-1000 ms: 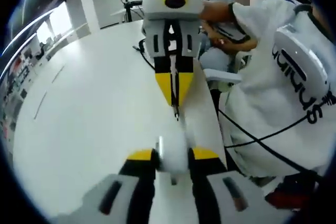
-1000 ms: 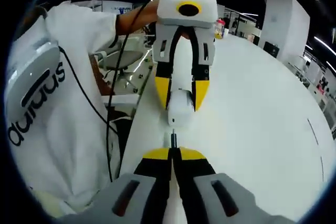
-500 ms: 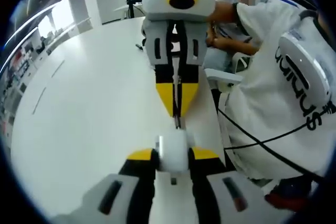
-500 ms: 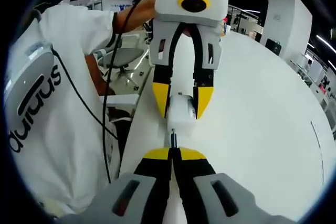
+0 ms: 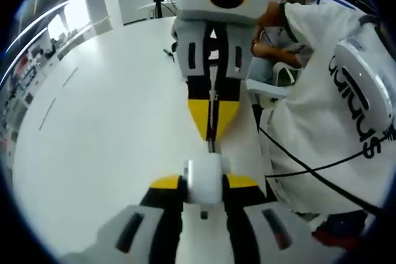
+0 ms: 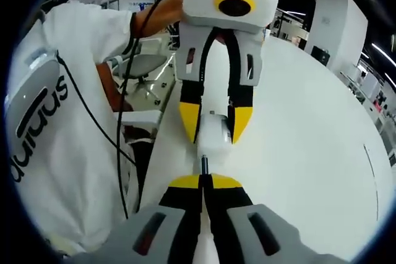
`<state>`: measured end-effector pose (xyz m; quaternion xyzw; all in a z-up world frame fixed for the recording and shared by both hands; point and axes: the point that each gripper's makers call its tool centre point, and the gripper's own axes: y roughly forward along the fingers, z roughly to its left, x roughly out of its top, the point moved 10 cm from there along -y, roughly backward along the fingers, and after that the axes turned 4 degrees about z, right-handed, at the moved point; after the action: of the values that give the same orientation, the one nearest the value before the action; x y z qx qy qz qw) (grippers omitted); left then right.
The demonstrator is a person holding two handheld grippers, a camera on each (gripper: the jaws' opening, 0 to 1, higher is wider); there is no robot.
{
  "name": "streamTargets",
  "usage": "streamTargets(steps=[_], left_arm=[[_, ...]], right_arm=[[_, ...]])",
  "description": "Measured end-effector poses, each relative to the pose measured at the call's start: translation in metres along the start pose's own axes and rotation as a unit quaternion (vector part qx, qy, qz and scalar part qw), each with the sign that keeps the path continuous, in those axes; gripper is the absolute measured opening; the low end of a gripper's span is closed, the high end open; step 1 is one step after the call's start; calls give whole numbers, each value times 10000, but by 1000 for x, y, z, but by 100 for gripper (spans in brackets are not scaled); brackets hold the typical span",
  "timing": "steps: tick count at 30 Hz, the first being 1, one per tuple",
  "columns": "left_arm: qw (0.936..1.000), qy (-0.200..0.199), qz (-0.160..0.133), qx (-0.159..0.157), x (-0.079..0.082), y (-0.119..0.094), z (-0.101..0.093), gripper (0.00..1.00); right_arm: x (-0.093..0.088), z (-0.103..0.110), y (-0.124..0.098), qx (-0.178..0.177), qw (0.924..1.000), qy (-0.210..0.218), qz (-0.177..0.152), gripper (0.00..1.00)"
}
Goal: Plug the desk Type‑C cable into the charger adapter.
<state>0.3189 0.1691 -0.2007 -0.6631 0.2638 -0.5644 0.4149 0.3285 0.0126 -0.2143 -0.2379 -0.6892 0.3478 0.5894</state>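
A: Over the white table (image 5: 93,140), what holds what?
B: The left gripper (image 5: 203,185) clamps the white charger adapter (image 5: 203,179), a light, rigid, smooth block, best held by its flat sides. The right gripper (image 6: 202,182) pinches the Type-C cable plug (image 6: 203,165), small and stiff, just short of the adapter's port.
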Motion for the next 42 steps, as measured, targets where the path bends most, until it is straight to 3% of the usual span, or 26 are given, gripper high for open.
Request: streamTargets(steps=[6,10,13,19,24,42], left_arm=[[10000,-13,64,-8,2,4,0,24],[10000,-19,-27,-51,0,3,1,24],[9999,-54,-127,-49,-2,3,1,24],[9998,-65,-155,-63,-2,4,-2,24],[9998,-72,-148,-80,-2,4,-1,24],[9992,-343,-199,-79,-3,4,1,23]], right_arm=[[0,0,0,15,10000,-35,-70,1],[-10,-1,1,69,9976,-251,-635,3],[-18,-4,2,142,9941,-148,-1067,3],[-25,-6,1,172,9889,-31,-1475,9],[-33,-5,2,117,9889,-37,-1478,4],[-23,-4,1,76,9919,99,-1265,0]])
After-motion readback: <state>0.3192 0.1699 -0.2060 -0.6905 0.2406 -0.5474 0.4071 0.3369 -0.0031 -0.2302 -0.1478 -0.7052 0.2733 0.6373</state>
